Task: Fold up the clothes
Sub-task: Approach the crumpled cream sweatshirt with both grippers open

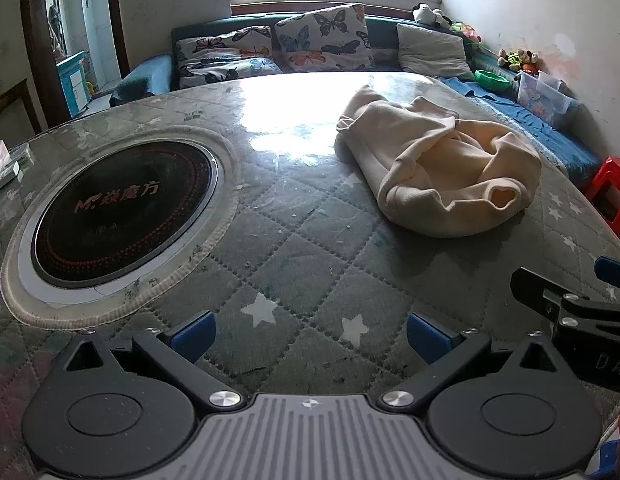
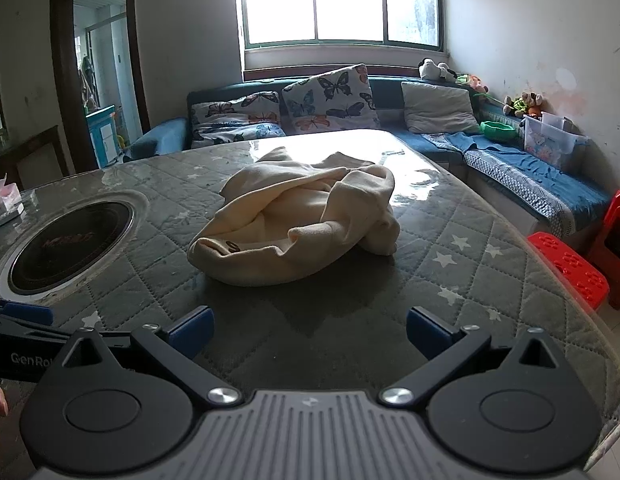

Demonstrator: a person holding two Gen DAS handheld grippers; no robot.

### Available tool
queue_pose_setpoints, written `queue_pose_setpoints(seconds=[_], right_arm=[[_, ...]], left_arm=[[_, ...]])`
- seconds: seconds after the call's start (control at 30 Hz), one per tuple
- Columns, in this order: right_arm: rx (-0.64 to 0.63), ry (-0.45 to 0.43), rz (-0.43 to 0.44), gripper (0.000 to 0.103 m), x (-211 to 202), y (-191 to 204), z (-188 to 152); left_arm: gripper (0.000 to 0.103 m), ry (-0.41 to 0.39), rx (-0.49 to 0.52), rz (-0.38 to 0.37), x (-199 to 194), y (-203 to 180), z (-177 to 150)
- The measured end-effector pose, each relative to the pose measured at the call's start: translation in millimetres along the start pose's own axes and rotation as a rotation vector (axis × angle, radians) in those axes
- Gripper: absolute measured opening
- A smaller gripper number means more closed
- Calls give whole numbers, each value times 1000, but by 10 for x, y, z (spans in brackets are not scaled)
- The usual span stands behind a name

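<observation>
A crumpled cream garment [image 1: 438,164] lies in a heap on the quilted grey table cover [image 1: 294,264], ahead and to the right in the left wrist view. In the right wrist view the garment [image 2: 298,216] lies straight ahead at mid table. My left gripper [image 1: 310,338] is open and empty, low over the near part of the table. My right gripper [image 2: 310,336] is open and empty, short of the garment. The right gripper also shows at the right edge of the left wrist view [image 1: 582,304]. The left gripper shows at the left edge of the right wrist view [image 2: 22,320].
A round black induction cooktop [image 1: 122,216] is set into the table at the left. A blue sofa [image 2: 510,160] with butterfly pillows [image 2: 330,98] runs behind and to the right. Red plastic stools [image 2: 570,268] stand off the right table edge. Small boxes [image 1: 2,164] sit at the far left.
</observation>
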State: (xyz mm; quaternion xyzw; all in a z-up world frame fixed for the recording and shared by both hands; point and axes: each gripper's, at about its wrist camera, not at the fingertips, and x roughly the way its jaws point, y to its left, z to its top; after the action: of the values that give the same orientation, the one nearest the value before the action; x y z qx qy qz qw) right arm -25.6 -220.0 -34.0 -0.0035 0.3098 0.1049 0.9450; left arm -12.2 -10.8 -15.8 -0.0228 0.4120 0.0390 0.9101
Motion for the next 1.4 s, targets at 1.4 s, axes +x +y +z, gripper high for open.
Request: queue_pose_setpoints(seconds=[1.4], right_arm=[[20,16,5,103,303,-85,280]], left_arm=[[103,7,35,10,204,-73,449]])
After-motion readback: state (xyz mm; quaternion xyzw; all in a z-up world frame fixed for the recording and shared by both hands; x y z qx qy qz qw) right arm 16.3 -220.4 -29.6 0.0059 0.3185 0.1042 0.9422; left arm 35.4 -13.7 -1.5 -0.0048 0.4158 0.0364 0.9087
